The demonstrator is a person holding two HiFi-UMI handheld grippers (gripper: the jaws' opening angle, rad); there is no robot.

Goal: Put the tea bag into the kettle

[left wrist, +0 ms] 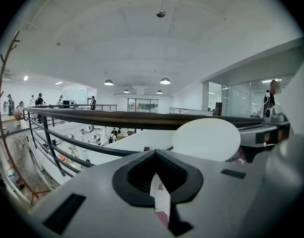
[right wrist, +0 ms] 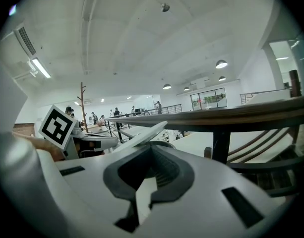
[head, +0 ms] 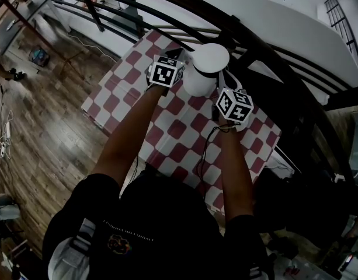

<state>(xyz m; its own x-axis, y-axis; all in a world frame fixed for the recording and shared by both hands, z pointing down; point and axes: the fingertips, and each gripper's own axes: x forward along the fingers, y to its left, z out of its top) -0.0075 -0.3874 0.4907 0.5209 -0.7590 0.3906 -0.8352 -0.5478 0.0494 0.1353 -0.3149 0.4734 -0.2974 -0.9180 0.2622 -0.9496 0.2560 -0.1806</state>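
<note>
The left claw (left wrist: 160, 202) is clenched, its jaws drawn in to a narrow slit. In that slit shows a thin white strip (left wrist: 159, 192) with reddish patches. Whether it is the tea bag pinched there or the checked cloth seen through the gap, I cannot tell, and no view shows the tea bag plainly.

In the head view this claw's cube (head: 165, 73) sits just beside the kettle (head: 196, 85), on its left near the top. The kettle stands upright on the bench (head: 184, 147), which carries a red-and-white checked cloth and sits close to a dark rail (head: 243, 34). Its round white lid (head: 211, 59) is tipped up. The lid hides the mouth from above, so I cannot tell what is in the kettle. From the left claw the lid reads as a pale disc up and to the right of the jaws.

The right claw (right wrist: 144, 197) is just beside the kettle on its right, a little nearer the person. It is clenched too, with only a white sliver in its slit. The tilted lid lies just beyond its jaws.
</note>
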